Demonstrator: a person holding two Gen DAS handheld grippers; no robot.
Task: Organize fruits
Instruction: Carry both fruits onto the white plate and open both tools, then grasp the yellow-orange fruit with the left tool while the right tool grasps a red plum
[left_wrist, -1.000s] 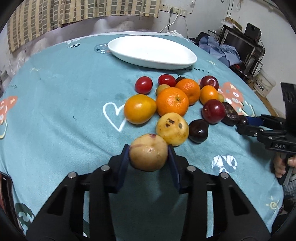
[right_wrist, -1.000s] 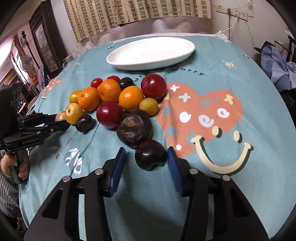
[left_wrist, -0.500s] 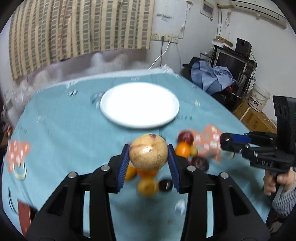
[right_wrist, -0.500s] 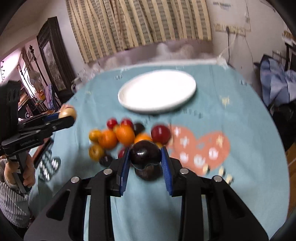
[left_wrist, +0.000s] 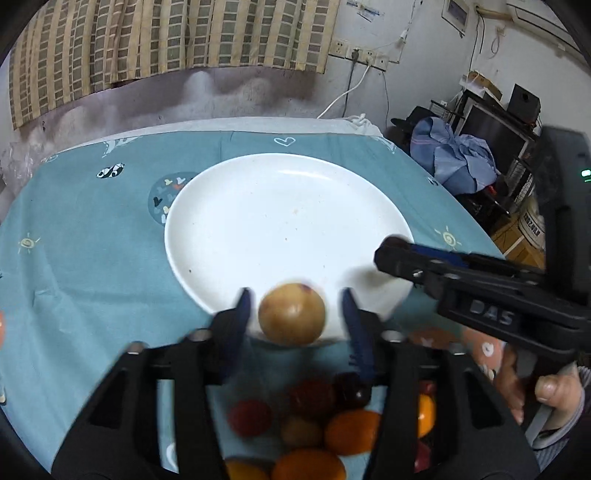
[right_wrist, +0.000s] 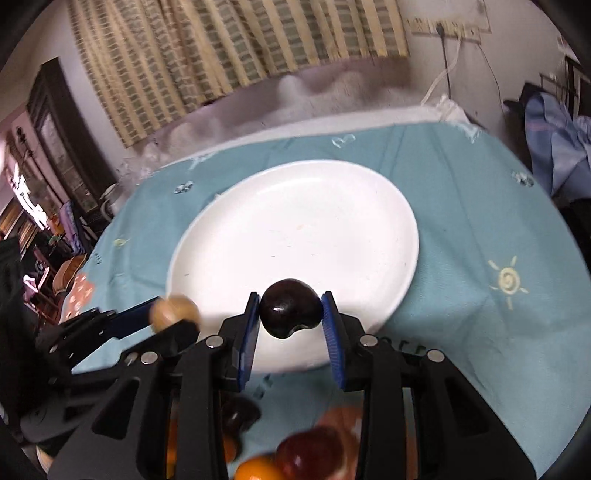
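Plate status: the round white ceramic plate (left_wrist: 258, 221) sits on the teal printed tablecloth (left_wrist: 92, 266), with both grippers at its near rim. Left gripper (left_wrist: 293, 314) has its jaws spread, with visible gaps to the yellow-brown round fruit (left_wrist: 291, 314) between its blue pads (left_wrist: 242, 310); the fruit is over the plate's near edge, blurred, contact with the plate unclear. Right gripper (right_wrist: 290, 314) is pinching a dark purple plum (right_wrist: 290, 308) between its blue pads (right_wrist: 332, 332), held above the plate's near rim. Remaining pile of oranges and red plums (left_wrist: 314, 435) lies on the cloth below the grippers, apart from the plate. Striped curtain (left_wrist: 166, 37) hangs behind the table.
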